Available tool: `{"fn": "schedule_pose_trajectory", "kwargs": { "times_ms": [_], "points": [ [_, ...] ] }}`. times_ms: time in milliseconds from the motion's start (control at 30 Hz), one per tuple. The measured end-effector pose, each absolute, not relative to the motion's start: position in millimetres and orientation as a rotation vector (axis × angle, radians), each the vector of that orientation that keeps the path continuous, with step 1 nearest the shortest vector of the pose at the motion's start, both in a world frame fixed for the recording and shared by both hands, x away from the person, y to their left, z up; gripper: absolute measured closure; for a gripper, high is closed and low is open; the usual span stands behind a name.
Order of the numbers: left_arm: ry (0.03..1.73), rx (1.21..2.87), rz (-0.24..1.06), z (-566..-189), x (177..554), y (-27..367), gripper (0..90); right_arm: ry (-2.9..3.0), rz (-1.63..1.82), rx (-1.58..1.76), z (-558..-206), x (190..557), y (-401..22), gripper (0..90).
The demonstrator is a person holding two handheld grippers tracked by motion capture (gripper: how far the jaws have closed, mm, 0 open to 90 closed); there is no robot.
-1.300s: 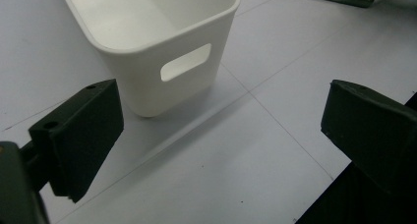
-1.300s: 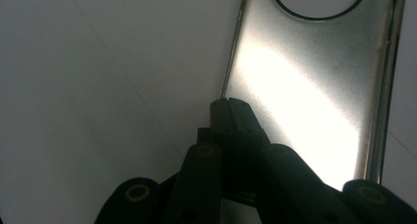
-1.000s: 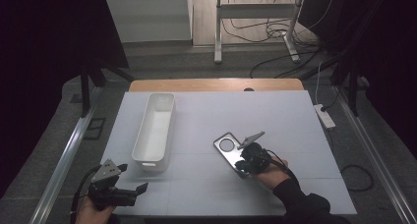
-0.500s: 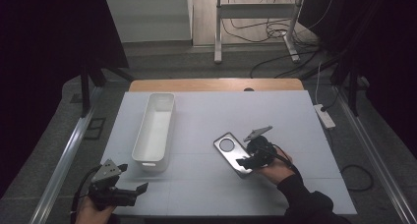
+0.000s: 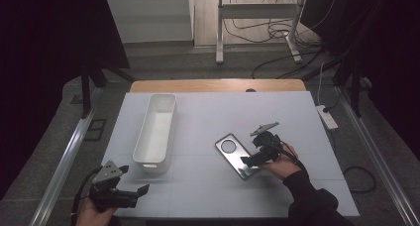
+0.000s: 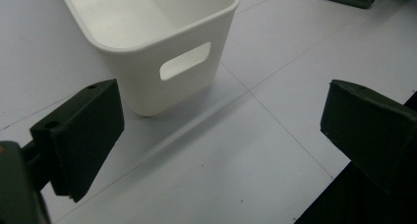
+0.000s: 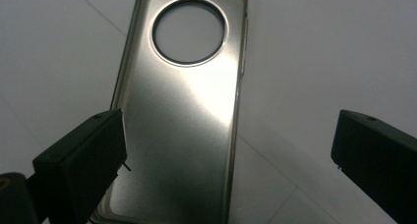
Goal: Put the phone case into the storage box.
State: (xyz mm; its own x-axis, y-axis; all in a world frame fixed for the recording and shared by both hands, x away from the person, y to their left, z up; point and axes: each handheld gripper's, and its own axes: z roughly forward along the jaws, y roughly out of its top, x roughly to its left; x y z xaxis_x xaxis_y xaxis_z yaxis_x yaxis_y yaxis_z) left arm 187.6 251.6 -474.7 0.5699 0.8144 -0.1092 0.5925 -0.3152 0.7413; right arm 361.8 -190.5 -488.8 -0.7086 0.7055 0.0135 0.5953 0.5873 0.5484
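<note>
A silver phone case [image 5: 229,153] [image 7: 182,111] with a round camera hole lies flat on the white table [image 5: 213,196], right of centre. My right gripper [image 5: 250,159] [image 7: 228,135] hovers over the case's near end. Its jaws have just been opening and stand wide apart, with the case under the gap and neither pad touching it. At the table's front left corner my left gripper [image 5: 132,180] [image 6: 221,121] is open and empty. It faces the near end wall of a long white bin [image 5: 157,132] [image 6: 142,89], a short way off.
The bin runs front to back on the left half of the table and looks empty. A wooden edge [image 5: 218,85] borders the table's far side. A power strip [image 5: 327,116] sits off the right side, with cables and a metal stand [image 5: 219,32] on the floor behind.
The right gripper's jaws have gone from shut at the phone case to wide apart, and the hand has shifted a little to the right. The case stays flat on the table. The left gripper has not moved.
</note>
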Motion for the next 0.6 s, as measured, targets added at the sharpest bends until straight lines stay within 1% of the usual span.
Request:
{"fn": "schedule_pose_trajectory", "kwargs": {
  "times_ms": [133, 233, 333, 400, 500, 600],
  "points": [
    [1.124, 2.030, 0.364, -475, 188, 252, 3.7, 2.632, 0.757, 1.120, -493, 367, -193, 0.9],
    [1.124, 2.030, 0.364, -475, 188, 252, 3.7, 2.651, 0.722, 1.140, -496, 370, -194, 7.5],
    [1.127, 2.028, 0.363, -475, 188, 252, 3.7, 2.669, 0.697, 1.134, -498, 371, -194, 21.0],
    [1.128, 2.027, 0.362, -475, 188, 252, 3.7, 2.686, 0.671, 1.116, -499, 372, -194, 33.2],
    [1.129, 2.027, 0.362, -475, 188, 252, 3.7, 2.712, 0.651, 1.108, -500, 372, -192, 45.3],
    [1.129, 2.026, 0.361, -475, 188, 252, 3.8, 2.743, 0.620, 1.082, -501, 372, -190, 55.0]
  ]
}}
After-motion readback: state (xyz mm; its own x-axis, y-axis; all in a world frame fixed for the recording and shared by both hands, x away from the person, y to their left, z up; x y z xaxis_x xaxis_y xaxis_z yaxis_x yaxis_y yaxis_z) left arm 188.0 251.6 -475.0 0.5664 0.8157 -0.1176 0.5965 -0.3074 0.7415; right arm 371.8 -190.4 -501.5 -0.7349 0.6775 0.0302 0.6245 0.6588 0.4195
